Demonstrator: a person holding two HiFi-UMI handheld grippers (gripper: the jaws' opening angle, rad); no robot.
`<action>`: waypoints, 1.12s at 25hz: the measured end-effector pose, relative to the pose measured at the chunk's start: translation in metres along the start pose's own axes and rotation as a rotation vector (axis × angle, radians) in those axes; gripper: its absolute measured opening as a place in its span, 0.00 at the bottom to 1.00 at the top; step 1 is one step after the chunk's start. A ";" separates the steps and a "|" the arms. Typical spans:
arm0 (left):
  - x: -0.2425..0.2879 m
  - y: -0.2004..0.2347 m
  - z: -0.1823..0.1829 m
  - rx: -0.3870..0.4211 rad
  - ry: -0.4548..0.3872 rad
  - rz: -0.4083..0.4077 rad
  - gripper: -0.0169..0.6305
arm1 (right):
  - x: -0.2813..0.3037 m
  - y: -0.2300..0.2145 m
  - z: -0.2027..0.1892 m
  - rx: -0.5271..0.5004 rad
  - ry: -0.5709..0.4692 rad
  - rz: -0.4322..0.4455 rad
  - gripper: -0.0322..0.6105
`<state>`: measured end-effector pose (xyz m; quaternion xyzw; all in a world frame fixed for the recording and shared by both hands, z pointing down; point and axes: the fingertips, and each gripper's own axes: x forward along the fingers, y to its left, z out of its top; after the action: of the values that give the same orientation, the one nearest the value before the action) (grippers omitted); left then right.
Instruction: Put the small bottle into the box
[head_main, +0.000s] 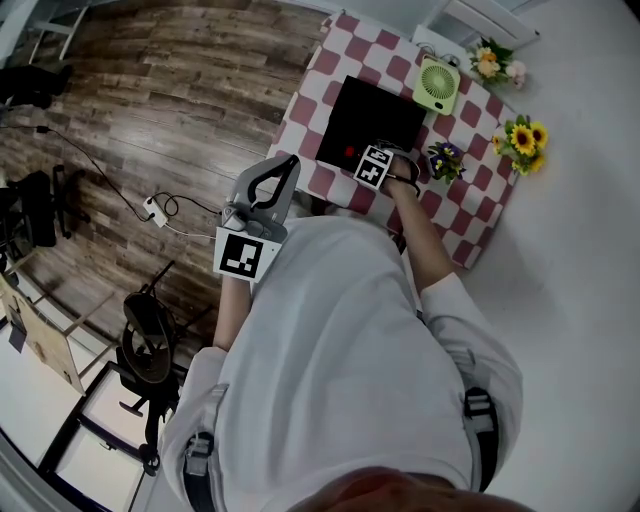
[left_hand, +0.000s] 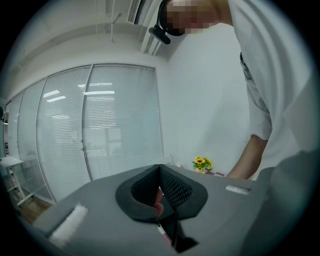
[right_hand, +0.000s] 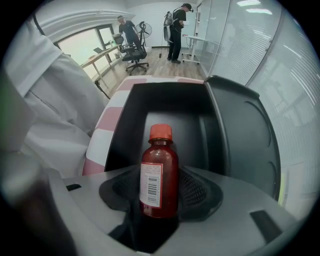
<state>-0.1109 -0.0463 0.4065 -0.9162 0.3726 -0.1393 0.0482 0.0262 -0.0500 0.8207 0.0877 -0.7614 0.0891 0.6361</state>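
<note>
Standing upright between the jaws of the right gripper (right_hand: 160, 199), the small bottle (right_hand: 159, 172) is clamped by its lower body. The mesh pads press on both sides, just below the white barcode label (right_hand: 150, 184). Its orange-red cap (right_hand: 160, 132) points up, clear of the jaws. The bottle looks rigid and smooth-walled, and its dark red colour suggests it is full of liquid. I judge it light enough for one gripper but slick on the bare wall, so the round body near the label is the place to hold, not the narrow neck or cap. Held low like this, it could tip if the hold loosens before it rests on something. It sits over the near part of the black box (right_hand: 172, 105), whose lid (right_hand: 247, 142) stands open to the right. Whether its base touches the box floor cannot be told, since the jaws hide it. The box lies on a red-and-white checked tablecloth (head_main: 335, 55), with a small green fan (head_main: 437, 84) and sunflowers (head_main: 524, 140) just beyond it. The left gripper (left_hand: 160, 192) is held up, well away from the table, with its jaws together on nothing.
</note>
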 end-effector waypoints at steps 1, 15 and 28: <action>0.000 0.000 0.000 0.000 0.000 -0.002 0.03 | 0.002 0.001 0.000 -0.001 0.004 0.002 0.40; 0.003 -0.002 -0.001 0.000 -0.001 -0.038 0.03 | 0.006 0.002 0.000 0.012 0.002 0.006 0.40; 0.013 -0.006 0.004 -0.017 -0.046 -0.093 0.03 | -0.021 0.002 0.001 0.092 -0.066 -0.008 0.48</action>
<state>-0.0969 -0.0515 0.4072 -0.9359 0.3295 -0.1171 0.0422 0.0286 -0.0479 0.7997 0.1230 -0.7767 0.1186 0.6062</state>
